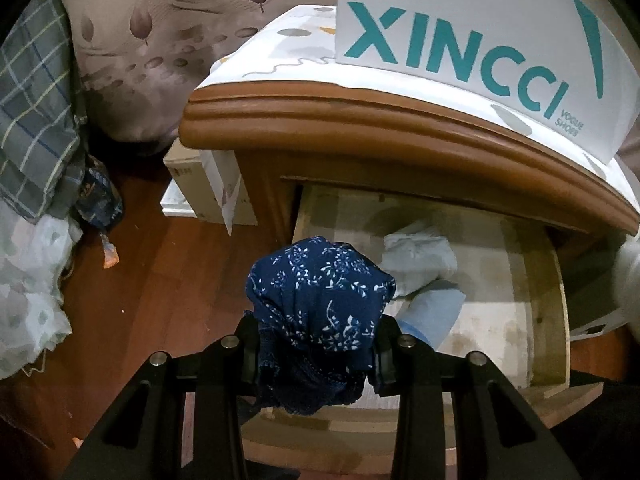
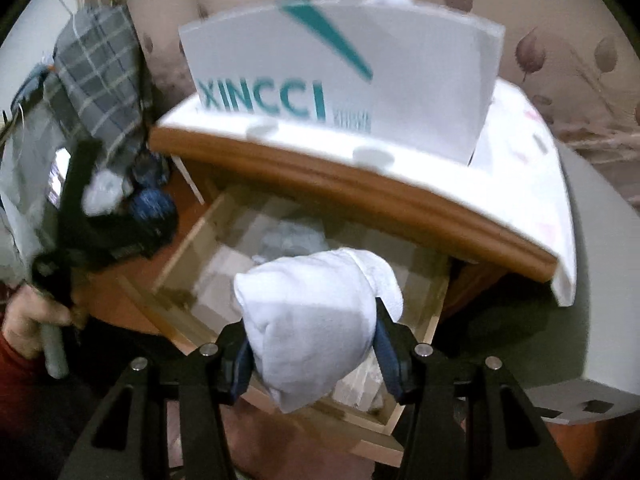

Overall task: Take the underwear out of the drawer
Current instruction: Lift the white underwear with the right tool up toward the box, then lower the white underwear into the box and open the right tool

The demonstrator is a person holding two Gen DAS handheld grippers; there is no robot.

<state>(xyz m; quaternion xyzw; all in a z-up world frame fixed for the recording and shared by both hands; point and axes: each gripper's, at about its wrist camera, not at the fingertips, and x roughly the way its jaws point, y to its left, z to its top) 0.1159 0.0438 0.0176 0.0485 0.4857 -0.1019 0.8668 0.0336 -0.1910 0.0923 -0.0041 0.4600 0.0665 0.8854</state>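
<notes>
My left gripper [image 1: 316, 344] is shut on a bunched navy underwear with a white floral print [image 1: 320, 288], held above the front left corner of the open wooden drawer [image 1: 544, 280]. My right gripper [image 2: 316, 356] is shut on a rolled white underwear [image 2: 312, 312], lifted over the drawer [image 2: 188, 240]. In the right wrist view the left gripper [image 2: 148, 216] shows at the left with the navy bundle [image 2: 154, 204] in it and a person's hand [image 2: 28, 320] on its handle. Pale blue and grey garments [image 1: 424, 264] still lie in the drawer.
The drawer belongs to a wooden nightstand [image 1: 360, 128] with a white cloth on top and a white XINCCI shoe box [image 1: 460, 48] on it. A cardboard box [image 1: 208, 192], plaid fabric [image 1: 36, 128] and a plastic bag [image 1: 28, 288] sit at the left on the wood floor.
</notes>
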